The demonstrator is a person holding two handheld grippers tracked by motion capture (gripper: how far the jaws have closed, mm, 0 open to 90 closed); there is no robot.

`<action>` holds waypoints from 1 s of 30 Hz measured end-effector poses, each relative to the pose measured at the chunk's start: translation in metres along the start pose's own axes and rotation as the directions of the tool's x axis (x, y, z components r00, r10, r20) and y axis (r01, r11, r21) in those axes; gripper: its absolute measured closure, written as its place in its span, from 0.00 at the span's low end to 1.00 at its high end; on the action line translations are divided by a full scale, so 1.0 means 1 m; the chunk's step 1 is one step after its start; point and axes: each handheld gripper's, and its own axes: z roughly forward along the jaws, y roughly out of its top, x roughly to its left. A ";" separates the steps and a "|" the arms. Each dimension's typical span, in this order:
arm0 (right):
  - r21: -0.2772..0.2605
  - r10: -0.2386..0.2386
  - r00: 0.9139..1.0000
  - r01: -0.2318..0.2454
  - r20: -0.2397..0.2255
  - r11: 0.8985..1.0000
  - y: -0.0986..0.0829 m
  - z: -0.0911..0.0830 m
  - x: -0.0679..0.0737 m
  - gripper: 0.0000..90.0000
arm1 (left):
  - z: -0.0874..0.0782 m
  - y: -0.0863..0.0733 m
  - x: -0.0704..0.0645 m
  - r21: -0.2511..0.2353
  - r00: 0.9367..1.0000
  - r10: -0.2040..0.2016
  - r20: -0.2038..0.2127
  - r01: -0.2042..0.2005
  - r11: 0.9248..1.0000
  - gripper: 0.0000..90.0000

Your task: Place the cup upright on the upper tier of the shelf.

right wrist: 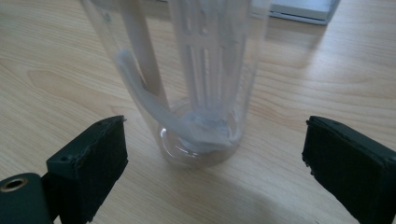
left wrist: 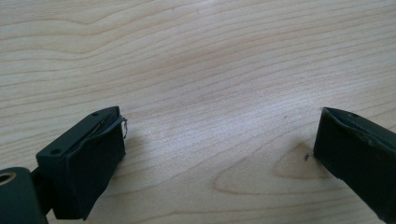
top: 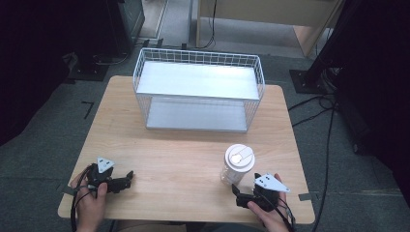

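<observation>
Right gripper point(right wrist: 215, 154) spread wide around upright clear bottle point(right wrist: 196, 84), left gripper point(left wrist: 219, 154) spread idle over table point(left wrist: 196, 56); likely toppled if nudged off-centre.

The high view looks forward and down from the person's side, taking in the whole wooden table point(top: 183, 150) with the wire basket point(top: 198, 89) at its far edge. The left gripper view sits low and close over bare tabletop point(left wrist: 201, 70), well apart from the basket. The right gripper view is close to the clear bottle point(right wrist: 196, 93), basket corner point(right wrist: 303, 9) beyond. High and right share bottle point(top: 237, 164) and basket.
</observation>
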 end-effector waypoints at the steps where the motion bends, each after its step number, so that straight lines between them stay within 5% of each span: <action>1: 0.000 -0.002 1.000 0.002 0.001 1.000 0.003 0.002 0.003 0.07 | 0.000 0.000 0.000 0.000 1.000 0.000 0.000 0.000 1.000 0.03; 11: -0.088 0.020 1.000 -0.019 0.007 0.996 0.025 0.007 0.016 0.07 | 0.000 0.000 0.000 0.000 1.000 0.001 0.000 -0.001 1.000 0.03; 24: -0.235 0.077 0.996 -0.067 0.035 0.970 0.048 0.014 0.028 0.09 | 0.000 0.000 0.000 0.000 1.000 0.001 0.000 -0.001 1.000 0.03; 30: -0.265 0.069 0.993 -0.041 0.095 0.963 0.049 0.015 0.032 0.17 | 0.000 0.000 0.000 0.000 1.000 0.001 0.000 -0.001 1.000 0.03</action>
